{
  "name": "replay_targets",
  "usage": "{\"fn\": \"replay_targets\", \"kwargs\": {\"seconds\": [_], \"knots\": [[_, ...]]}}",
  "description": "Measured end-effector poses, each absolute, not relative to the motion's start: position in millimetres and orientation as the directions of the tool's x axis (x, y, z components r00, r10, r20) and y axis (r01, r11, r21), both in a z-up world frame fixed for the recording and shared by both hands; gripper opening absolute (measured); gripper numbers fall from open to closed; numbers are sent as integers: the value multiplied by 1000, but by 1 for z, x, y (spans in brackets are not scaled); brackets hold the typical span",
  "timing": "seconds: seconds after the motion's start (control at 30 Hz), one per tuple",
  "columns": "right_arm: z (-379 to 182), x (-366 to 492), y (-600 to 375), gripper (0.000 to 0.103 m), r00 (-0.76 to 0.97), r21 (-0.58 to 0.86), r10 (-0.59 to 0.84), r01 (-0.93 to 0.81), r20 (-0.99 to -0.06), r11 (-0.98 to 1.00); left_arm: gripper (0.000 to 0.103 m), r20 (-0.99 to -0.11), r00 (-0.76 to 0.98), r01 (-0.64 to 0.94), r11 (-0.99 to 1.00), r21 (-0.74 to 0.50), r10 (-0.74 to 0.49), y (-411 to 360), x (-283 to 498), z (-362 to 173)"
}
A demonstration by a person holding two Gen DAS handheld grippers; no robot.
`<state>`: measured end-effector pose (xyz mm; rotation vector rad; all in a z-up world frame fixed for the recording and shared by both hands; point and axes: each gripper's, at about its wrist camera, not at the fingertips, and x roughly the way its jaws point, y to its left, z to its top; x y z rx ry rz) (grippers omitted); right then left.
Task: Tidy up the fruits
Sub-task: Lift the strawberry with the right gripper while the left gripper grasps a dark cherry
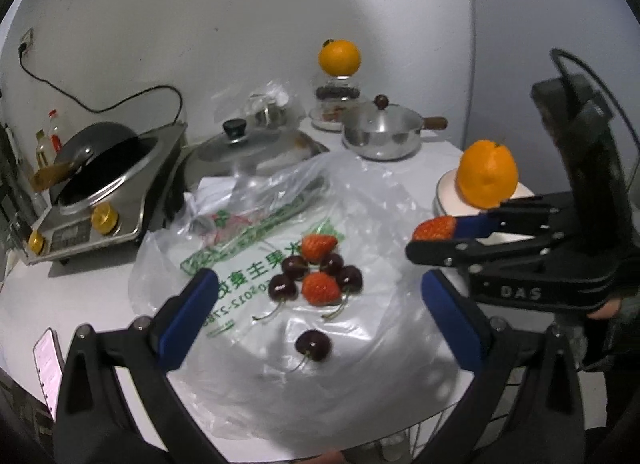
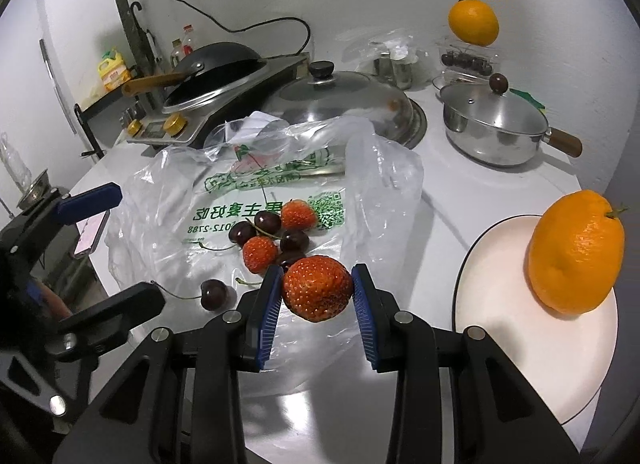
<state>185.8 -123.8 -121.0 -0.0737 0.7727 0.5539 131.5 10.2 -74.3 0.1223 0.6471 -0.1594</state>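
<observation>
Nearest the right wrist camera, the right gripper [image 2: 317,291] pinches a strawberry [image 2: 316,289] between its ribbed blue pads [image 2: 270,306]; the berry is plump, seeded and glossy, lifted clear of the crinkled clear plastic bag [image 2: 384,172] below. Its long axis cannot be told from here. From the left wrist view the same strawberry [image 1: 434,228] pokes leftward from the closed tips, and the right gripper [image 1: 436,233] reaches in level from the right, a hand [image 1: 606,308] gripping its black frame. The left gripper [image 1: 318,296] hangs above the bag [image 1: 380,200] with its jaws spread wide, holding nothing. Beneath it lies a lone dark cherry [image 1: 313,345], round and shiny; further off, two strawberries [image 1: 320,288] sit touching a cluster of cherries [image 1: 284,287]. To the right, a dimpled orange [image 2: 576,252] rests on a smooth white plate [image 2: 520,344]. Beyond stand a steel saucepan [image 2: 494,126] with a lid, a domed lid [image 2: 340,100] and a black wok [image 2: 216,64]. Farthest back, a second orange [image 2: 473,22] tops a clear box.
</observation>
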Motion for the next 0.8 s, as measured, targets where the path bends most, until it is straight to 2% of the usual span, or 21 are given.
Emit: {"fn": "replay_targets", "kwargs": {"seconds": [0.13,0.23,0.3,0.4,0.47,0.53,0.8], "knots": [[-122,187,-128,37,584,139,447,-495,-678,858,102,-641,758,198,979,48,-122,10,140,-88],[-124,188,-130,37,581,144,447,-493,-680,858,94,-675,723,210,978,8,-150,14,149,-103],[-125,188,-130,37,578,145,448,-493,-683,858,93,-696,705,197,980,6,-138,16,156,-115],[-129,189,-128,37,570,147,448,-495,-689,857,84,-723,677,188,982,-11,-138,22,163,-130],[-132,189,-126,37,565,147,447,-496,-694,856,73,-742,655,186,982,-24,-142,26,166,-139],[-134,190,-125,37,560,148,447,-497,-698,855,67,-758,636,186,982,-34,-147,28,168,-147],[-137,192,-120,37,556,141,439,-496,-706,857,52,-783,603,194,980,-41,-152,31,165,-163]]}}
